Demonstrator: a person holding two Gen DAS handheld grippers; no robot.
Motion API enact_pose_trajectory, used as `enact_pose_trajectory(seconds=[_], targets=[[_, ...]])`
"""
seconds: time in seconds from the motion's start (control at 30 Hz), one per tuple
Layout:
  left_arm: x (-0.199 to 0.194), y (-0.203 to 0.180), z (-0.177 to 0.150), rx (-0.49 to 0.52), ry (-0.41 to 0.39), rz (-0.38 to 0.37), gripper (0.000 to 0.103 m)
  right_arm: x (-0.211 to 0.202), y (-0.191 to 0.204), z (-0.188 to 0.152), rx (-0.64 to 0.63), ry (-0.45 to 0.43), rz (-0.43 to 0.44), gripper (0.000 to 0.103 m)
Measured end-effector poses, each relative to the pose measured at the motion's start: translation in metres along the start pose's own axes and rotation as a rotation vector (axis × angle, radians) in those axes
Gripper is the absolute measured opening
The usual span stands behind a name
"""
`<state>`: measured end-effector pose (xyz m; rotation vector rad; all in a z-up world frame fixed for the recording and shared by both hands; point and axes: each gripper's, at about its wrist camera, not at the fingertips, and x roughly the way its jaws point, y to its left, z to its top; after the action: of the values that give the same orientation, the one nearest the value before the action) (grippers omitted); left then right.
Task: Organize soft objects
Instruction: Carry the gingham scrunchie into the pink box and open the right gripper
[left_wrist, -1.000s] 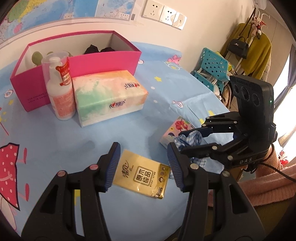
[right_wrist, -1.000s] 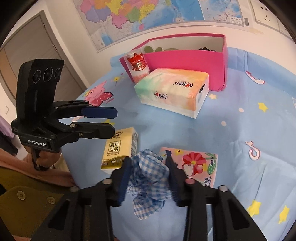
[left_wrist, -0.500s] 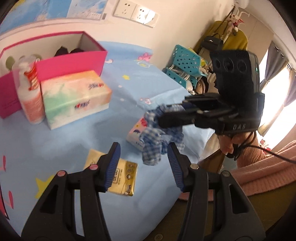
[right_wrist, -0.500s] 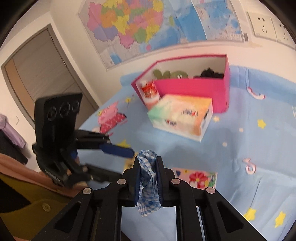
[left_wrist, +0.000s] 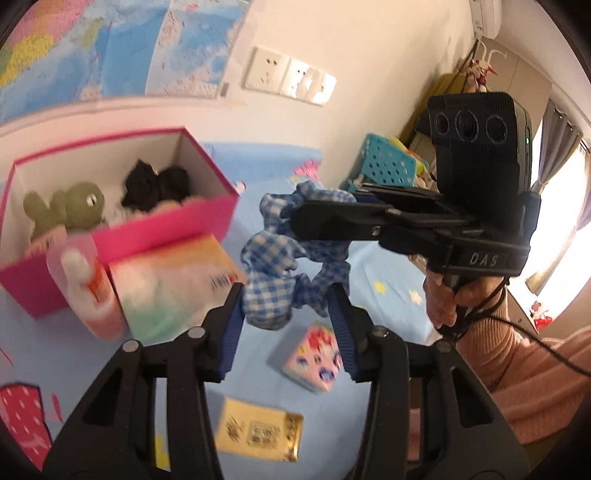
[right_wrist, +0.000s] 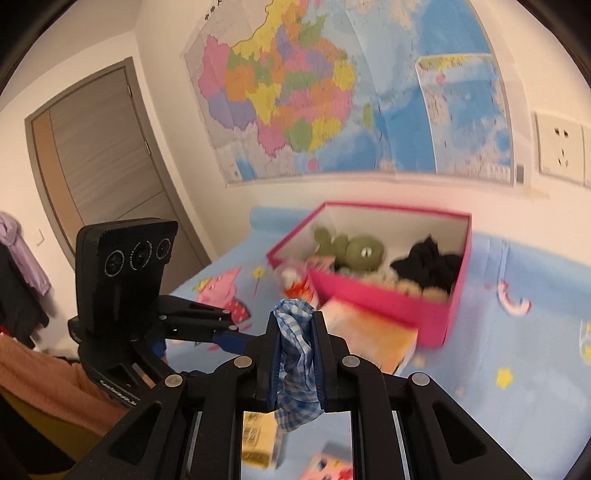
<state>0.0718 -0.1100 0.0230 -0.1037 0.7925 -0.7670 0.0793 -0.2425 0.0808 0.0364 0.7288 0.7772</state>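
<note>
A blue-and-white checked scrunchie hangs in the air above the blue tablecloth. My right gripper is shut on the scrunchie, and it reaches in from the right in the left wrist view. The scrunchie's lower loop dangles between the blue pads of my left gripper, whose jaws are closing around it without clearly pinching it. Behind stands an open pink box holding a green plush toy and a black soft item.
In front of the box stand a pastel tissue box and a pump bottle. A flowered tissue packet and a yellow tissue packet lie on the cloth below the grippers. A teal basket sits beyond the table.
My right gripper shut on the scrunchie and lifted it off the table. My left gripper rose from over the yellow packet to the hanging scrunchie, and its jaws narrowed.
</note>
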Motion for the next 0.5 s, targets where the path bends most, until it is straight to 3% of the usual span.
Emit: enact_pose_trajectory(seconds=[0.07, 0.5], targets=[[0.002, 0.004, 0.013, 0.004, -0.005, 0.028, 0.039, 0.005, -0.007, 0.012, -0.001, -0.015, 0.004, 0.014], [0.034, 0.047, 0.096, -0.002, 0.024, 0.211, 0.033, 0.055, -0.061, 0.073, 0.033, -0.046, -0.021, 0.014]])
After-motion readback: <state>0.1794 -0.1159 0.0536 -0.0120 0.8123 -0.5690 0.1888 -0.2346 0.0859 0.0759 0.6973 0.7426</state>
